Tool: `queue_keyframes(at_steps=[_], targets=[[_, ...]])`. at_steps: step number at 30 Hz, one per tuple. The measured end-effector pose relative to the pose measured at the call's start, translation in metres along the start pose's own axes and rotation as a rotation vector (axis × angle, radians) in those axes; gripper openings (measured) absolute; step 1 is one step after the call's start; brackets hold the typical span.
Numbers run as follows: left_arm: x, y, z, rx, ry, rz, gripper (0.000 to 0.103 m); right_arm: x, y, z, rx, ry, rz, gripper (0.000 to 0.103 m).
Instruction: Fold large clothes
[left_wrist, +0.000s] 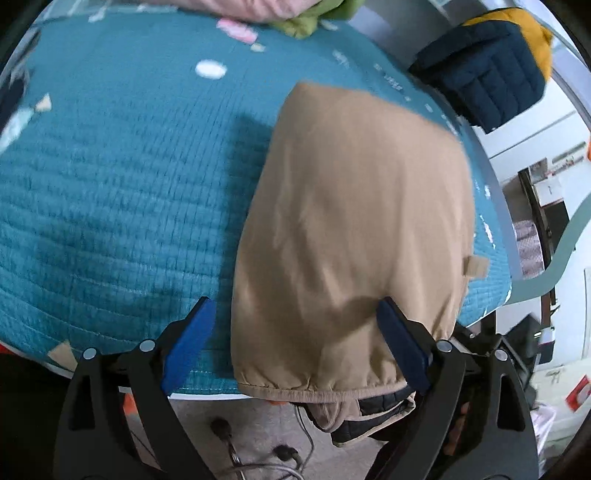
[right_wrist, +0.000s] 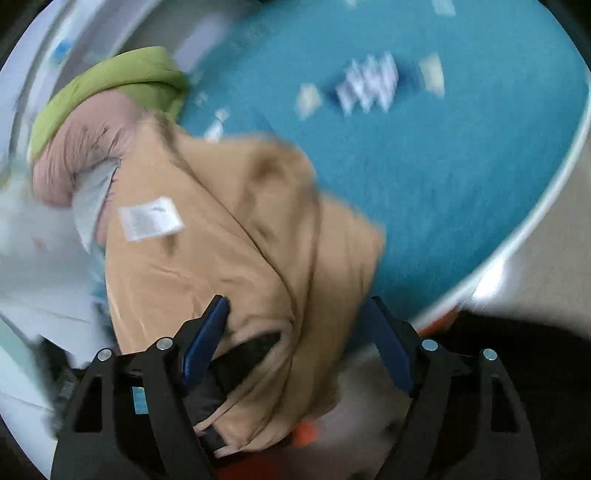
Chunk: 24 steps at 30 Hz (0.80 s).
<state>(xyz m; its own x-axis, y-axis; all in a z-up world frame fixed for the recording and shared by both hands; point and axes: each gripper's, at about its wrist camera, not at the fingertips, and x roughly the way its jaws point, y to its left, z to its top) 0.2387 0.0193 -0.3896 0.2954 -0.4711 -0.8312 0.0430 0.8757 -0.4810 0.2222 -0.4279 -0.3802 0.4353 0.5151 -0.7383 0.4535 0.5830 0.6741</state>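
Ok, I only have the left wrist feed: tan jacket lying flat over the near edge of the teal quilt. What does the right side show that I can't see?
Observer: The right wrist view shows a white care label on the tan jacket, facing up.
Operator: Are the right tongs holding any of it?
Observer: The right tongs are open, with bunched tan fabric lying between the blue fingers; the frame is blurred.
Operator: Anything near the jacket over there?
Observer: A pink padded garment lies right against the jacket's far edge, with a green garment behind it.
Operator: And the lining?
Observer: Dark lining shows at an opening close to the tongs.
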Motion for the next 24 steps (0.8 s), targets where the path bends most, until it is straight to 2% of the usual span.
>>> queue_keyframes(at_steps=[4, 10, 14, 15, 19, 22, 24], targets=[[0.016, -0.004, -0.003, -0.001, 0.039, -0.022, 0.089, 0.013, -0.018, 0.002, 0.090, 0.052, 0.138, 0.074], [0.031, -0.002, -0.005, -0.082, 0.065, -0.084, 0.092, 0.024, -0.026, 0.003, 0.142, 0.101, 0.262, 0.076], [0.039, 0.001, -0.004, -0.120, 0.089, -0.130, 0.092, 0.036, -0.030, 0.010, 0.169, 0.109, 0.321, 0.089], [0.040, 0.000, -0.005, -0.124, 0.091, -0.134, 0.092, 0.038, -0.030, 0.011, 0.181, 0.113, 0.346, 0.089], [0.042, -0.010, -0.006, -0.120, 0.096, -0.156, 0.092, 0.037, -0.013, 0.009, 0.123, 0.146, 0.435, 0.077], [0.047, -0.009, -0.007, -0.151, 0.099, -0.191, 0.092, 0.048, -0.007, 0.010, 0.090, 0.132, 0.383, 0.073], [0.049, -0.008, -0.012, -0.171, 0.088, -0.190, 0.092, 0.056, -0.012, 0.012, 0.122, 0.135, 0.397, 0.067]])
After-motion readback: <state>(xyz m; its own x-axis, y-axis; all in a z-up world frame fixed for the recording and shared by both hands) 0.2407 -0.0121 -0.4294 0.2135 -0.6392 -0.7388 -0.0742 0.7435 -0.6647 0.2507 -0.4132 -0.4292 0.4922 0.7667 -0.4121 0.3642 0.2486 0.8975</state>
